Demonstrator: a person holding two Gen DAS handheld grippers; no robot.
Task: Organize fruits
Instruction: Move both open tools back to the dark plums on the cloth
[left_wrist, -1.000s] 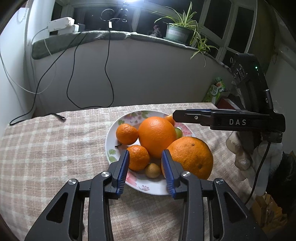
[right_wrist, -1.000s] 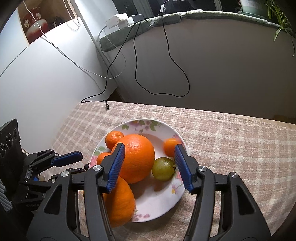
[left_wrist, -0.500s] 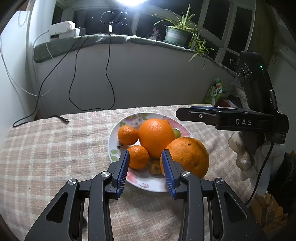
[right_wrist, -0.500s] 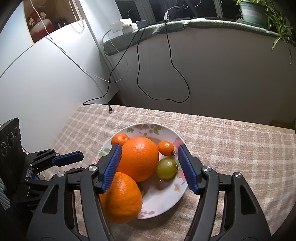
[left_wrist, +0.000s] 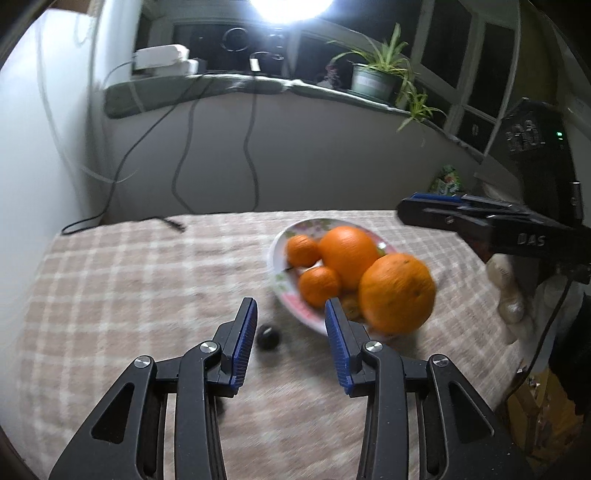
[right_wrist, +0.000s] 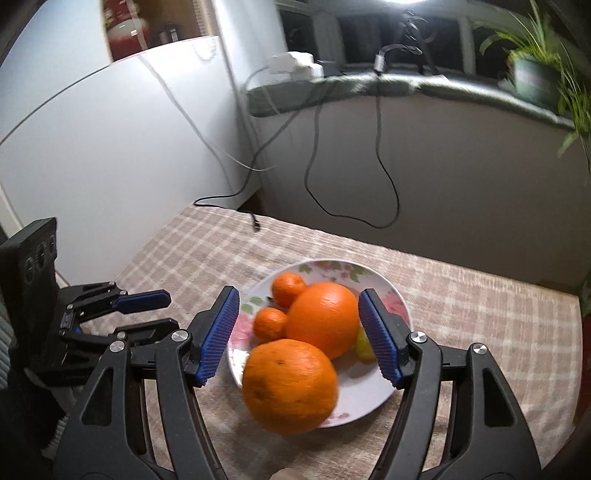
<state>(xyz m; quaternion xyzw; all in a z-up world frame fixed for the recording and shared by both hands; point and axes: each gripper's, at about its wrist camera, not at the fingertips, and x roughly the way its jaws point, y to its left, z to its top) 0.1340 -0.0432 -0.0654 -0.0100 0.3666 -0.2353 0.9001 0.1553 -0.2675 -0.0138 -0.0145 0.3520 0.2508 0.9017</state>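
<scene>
A flowered white plate (left_wrist: 277, 284) (right_wrist: 393, 297) on the checked cloth holds two big oranges (left_wrist: 349, 256) (right_wrist: 290, 386), two small ones (left_wrist: 318, 286) (right_wrist: 269, 323) and a green fruit (right_wrist: 364, 345). My left gripper (left_wrist: 290, 332) hovers left of the plate's near rim, its jaws opening a little. A small dark round thing (left_wrist: 268, 336) lies on the cloth below the gap, untouched. My right gripper (right_wrist: 299, 332) hangs above the plate's near side, jaws opening, with both big oranges showing in the gap but not pressed. Each gripper (left_wrist: 406, 212) (right_wrist: 166, 310) shows in the other's view.
The table (left_wrist: 147, 280) stands against a white wall and a low ledge with a power strip (left_wrist: 159, 59), hanging cables (right_wrist: 314, 155) and a potted plant (left_wrist: 373, 79). A loose plug (left_wrist: 173, 223) lies on the cloth at the back. A green packet (left_wrist: 447, 181) sits beyond the table's right end.
My left gripper has drawn left and back from the plate, and the small dark thing has come into view. My right gripper has risen and pulled back, its jaws wider.
</scene>
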